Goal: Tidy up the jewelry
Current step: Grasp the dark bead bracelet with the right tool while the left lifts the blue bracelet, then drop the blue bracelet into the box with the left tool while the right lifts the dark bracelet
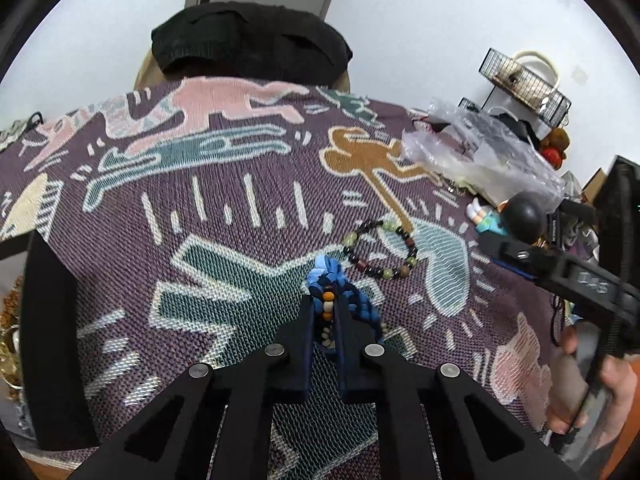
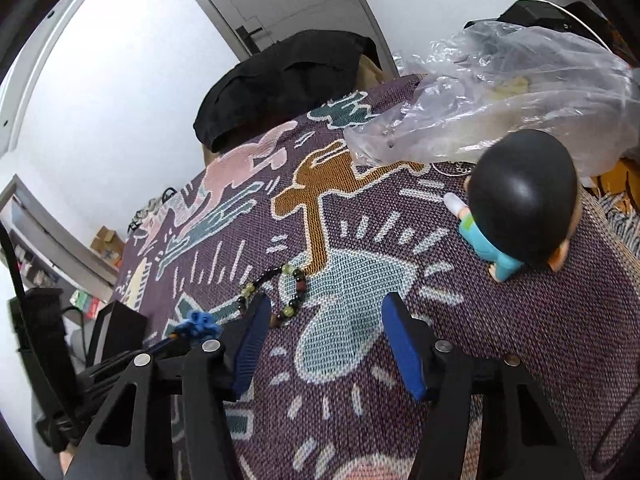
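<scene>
At far left, our left tongs (image 1: 325, 312) were clamped on a blue braided cord bracelet (image 1: 336, 280) with small beads, soft and light, pinched across its bunched middle. Just ahead and right of those tongs, a beaded bracelet (image 1: 380, 250) lay flat on the woven cloth (image 1: 240, 240) covering the surface. Our right tongs (image 2: 322, 308) stood open and empty, the beads at their left pad (image 2: 250, 340). We judged the beads hard, smooth and slippery, best gripped across the loop's strand.

Work surface: patterned woven cloth (image 1: 248, 240) covering the table.
Resting on it: beaded bracelet (image 1: 380, 249), blue braided cord (image 1: 340, 280), clear plastic bag (image 1: 480, 148), figurine (image 2: 516, 204) lying on its side.
</scene>
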The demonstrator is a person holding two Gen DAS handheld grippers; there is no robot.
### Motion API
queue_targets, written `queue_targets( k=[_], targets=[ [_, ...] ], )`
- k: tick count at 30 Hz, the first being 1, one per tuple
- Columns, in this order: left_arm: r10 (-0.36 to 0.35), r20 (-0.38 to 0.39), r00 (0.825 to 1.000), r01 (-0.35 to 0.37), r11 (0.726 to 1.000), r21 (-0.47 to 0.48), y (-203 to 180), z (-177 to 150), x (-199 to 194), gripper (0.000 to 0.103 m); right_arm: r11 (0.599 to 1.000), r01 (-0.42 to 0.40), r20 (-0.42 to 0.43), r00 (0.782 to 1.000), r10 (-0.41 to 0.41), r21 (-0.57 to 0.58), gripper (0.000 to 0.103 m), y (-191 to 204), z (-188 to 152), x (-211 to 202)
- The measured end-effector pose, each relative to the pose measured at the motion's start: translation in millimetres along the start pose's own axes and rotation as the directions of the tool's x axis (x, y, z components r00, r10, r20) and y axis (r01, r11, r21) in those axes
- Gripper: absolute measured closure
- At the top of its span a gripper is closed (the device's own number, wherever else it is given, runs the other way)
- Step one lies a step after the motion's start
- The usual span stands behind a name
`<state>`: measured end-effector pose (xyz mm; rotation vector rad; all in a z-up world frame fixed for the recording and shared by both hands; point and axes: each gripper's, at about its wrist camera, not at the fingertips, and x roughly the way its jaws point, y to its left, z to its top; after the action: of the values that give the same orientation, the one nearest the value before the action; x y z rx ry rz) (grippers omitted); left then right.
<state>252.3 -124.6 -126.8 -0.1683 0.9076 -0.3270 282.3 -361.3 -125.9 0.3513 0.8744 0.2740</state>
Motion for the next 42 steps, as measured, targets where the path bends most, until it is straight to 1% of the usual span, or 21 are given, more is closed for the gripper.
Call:
queue_targets(
  k=[2, 6, 7, 8, 13, 17, 20, 24, 25, 26, 28, 29, 34, 38, 42],
  targets=[
    [0.002, 0.017, 1.0, -0.002, 1.0, 0.0, 0.0, 2.4, -5.3, 0.094, 1.0, 0.004, -0.013, 1.0, -0.004, -0.012, 0.053, 4.8, 2.2, 5.8],
    [0.014, 0.053, 0.998, -0.014, 1.0, -0.002, 3.5, 6.5, -19.4, 0.094, 0.999, 0.022, -0.033, 0.999, -0.023, -0.047, 0.06, 16.1, 5.8, 17.5],
    [0.022, 0.067, 0.997, -0.021, 1.0, -0.006, 5.8, 7.7, -25.0, 0.094, 0.998, 0.025, -0.043, 0.999, -0.028, -0.057, 0.064, 19.9, 6.8, 22.2],
    [0.025, 0.075, 0.997, -0.025, 1.0, -0.009, 7.3, 7.8, -27.6, 0.094, 0.997, 0.031, -0.052, 0.998, -0.034, -0.064, 0.066, 22.5, 7.5, 26.4],
    [0.041, 0.11, 0.993, -0.038, 0.999, -0.03, 19.8, 10.2, -43.5, 0.094, 0.99, 0.086, -0.08, 0.992, -0.095, -0.11, 0.066, 31.8, 7.7, 44.0],
    [0.059, 0.115, 0.992, -0.054, 0.998, -0.044, 29.1, 8.9, -49.2, 0.094, 0.981, 0.127, -0.094, 0.986, -0.141, -0.146, 0.066, 40.4, 6.4, 59.3],
    [0.069, 0.118, 0.991, -0.063, 0.996, -0.057, 36.5, 7.9, -52.7, 0.094, 0.976, 0.138, -0.101, 0.982, -0.156, -0.167, 0.066, 46.9, 6.5, 67.6],
    [0.078, 0.13, 0.988, -0.069, 0.995, -0.07, 43.2, 8.5, -60.3, 0.094, 0.954, 0.187, -0.092, 0.973, -0.214, -0.235, 0.066, 60.2, 6.4, 77.7],
    [0.08, 0.134, 0.988, -0.071, 0.995, -0.072, 44.6, 8.6, -62.5, 0.094, 0.95, 0.195, -0.091, 0.971, -0.222, -0.244, 0.068, 61.9, 6.0, 78.7],
    [0.083, 0.136, 0.987, -0.074, 0.995, -0.074, 46.2, 9.1, -64.2, 0.094, 0.947, 0.203, -0.088, 0.969, -0.231, -0.25, 0.077, 62.5, 5.8, 78.9],
    [0.089, 0.143, 0.986, -0.077, 0.994, -0.082, 50.0, 10.0, -68.5, 0.094, 0.936, 0.237, -0.075, 0.961, -0.264, -0.261, 0.091, 62.0, 5.4, 80.4],
    [0.091, 0.147, 0.985, -0.079, 0.993, -0.086, 51.8, 10.5, -70.8, 0.094, 0.935, 0.24, -0.072, 0.961, -0.267, -0.262, 0.093, 60.8, 5.5, 80.1],
    [0.104, 0.17, 0.98, -0.088, 0.991, -0.099, 60.1, 14.3, -84.9, 0.094, 0.938, 0.199, -0.079, 0.97, -0.23, -0.285, 0.094, 66.1, 1.2, 75.0],
    [0.122, 0.191, 0.974, -0.105, 0.99, -0.096, 65.3, 18.7, -98.2, 0.094, 0.935, 0.169, -0.039, 0.981, -0.191, -0.313, 0.094, 83.8, -1.5, 60.6],
    [0.144, 0.215, 0.966, -0.126, 0.987, -0.096, 72.2, 23.1, -114.8, 0.094, 0.934, 0.147, 0.004, 0.988, -0.154, -0.326, 0.094, 100.5, 4.0, 44.1]
  ],
)
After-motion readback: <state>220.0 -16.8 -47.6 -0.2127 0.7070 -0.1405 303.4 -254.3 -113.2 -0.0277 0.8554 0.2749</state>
